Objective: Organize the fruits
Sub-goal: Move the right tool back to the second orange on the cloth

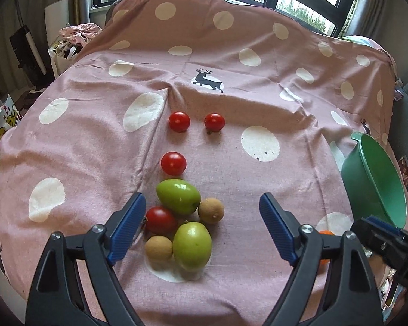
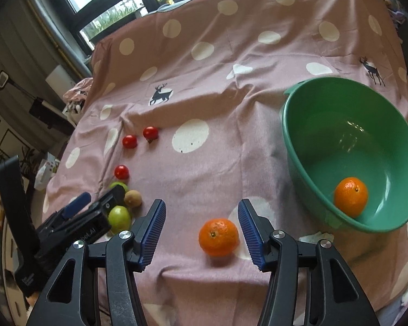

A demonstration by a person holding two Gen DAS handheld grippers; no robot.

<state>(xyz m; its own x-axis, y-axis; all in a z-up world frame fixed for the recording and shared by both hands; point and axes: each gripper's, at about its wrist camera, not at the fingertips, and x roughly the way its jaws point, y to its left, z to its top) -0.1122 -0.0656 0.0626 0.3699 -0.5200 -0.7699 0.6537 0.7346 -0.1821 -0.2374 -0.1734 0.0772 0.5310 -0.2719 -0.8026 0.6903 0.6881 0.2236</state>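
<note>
Left hand-held gripper (image 1: 202,212): jaws spread wide, pinching nothing; a cluster of fruit lies between and below its blue pads (image 1: 127,226).
Right hand-held gripper (image 2: 201,218): jaws apart, gripping nothing; loose orange (image 2: 218,237) sits on the cloth between the fingers, nearer the right pad, apparently untouched.
Fruit cluster: two green fruits (image 1: 178,196), two brown fruits (image 1: 210,210) and one red tomato (image 1: 160,219), bunched together.
Other tomatoes (image 1: 173,163): three, farther out on the cloth, apart from each other.
Green bowl (image 2: 307,146): to the right, holding a second orange (image 2: 351,197).
Surface: covered by a pink polka-dot cloth (image 1: 81,141) with deer prints.
</note>
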